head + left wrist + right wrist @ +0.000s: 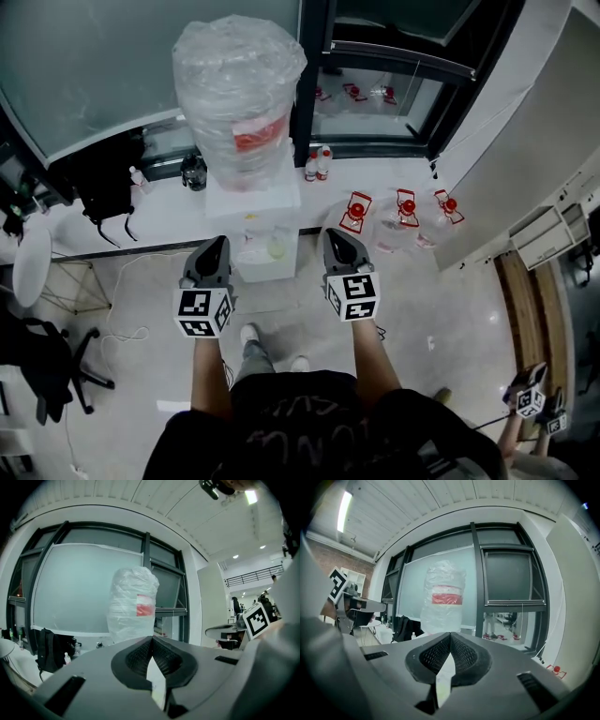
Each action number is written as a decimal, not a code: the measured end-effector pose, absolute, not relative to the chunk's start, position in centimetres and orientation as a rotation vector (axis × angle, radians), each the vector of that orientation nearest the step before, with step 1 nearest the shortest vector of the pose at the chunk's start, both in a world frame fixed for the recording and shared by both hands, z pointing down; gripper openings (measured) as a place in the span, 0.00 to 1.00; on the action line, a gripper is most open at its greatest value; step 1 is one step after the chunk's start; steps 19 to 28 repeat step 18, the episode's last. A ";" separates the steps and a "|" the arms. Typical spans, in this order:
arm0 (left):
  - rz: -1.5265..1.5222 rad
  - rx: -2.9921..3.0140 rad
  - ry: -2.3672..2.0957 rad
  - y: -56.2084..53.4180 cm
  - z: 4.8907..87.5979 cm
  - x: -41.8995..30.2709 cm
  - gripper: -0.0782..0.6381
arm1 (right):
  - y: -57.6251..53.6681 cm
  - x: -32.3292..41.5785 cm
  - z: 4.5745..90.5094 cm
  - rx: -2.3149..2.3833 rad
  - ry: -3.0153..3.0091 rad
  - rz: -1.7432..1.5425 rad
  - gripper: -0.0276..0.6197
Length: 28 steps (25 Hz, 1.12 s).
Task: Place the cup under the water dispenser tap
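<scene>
Black backpack [105,183] slumped on the white ledge [164,202] under the window, small bottle [139,178] just beside it. Two red-capped bottles [317,165] stand together further R on the ledge. Three big clear jugs [403,223] w/ red handles in a row, far R. Black office chair [42,361] bottom L, white cable [127,335] looping over the floor tiles nr it.

Head view steeply down from above; both gripper views near-level, sharing wrapped dispenser bottle [239,84] ahead.
</scene>
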<state>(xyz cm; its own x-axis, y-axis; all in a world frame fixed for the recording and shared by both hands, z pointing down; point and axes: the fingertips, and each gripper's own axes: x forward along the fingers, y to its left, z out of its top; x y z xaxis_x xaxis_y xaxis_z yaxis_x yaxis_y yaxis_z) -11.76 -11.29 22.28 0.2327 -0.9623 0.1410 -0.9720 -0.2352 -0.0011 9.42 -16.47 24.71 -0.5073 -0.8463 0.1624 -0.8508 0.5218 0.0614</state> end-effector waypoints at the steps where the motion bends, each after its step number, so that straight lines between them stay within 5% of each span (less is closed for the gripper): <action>1: 0.166 2.396 -1.889 -11.2 22.1 -11.8 0.12 | -16.4 9.5 24.6 1.456 -2.587 0.038 0.06; 28: 0.127 2.358 -1.926 -9.9 21.7 -12.6 0.12 | -15.8 9.3 24.1 1.440 -2.595 0.012 0.06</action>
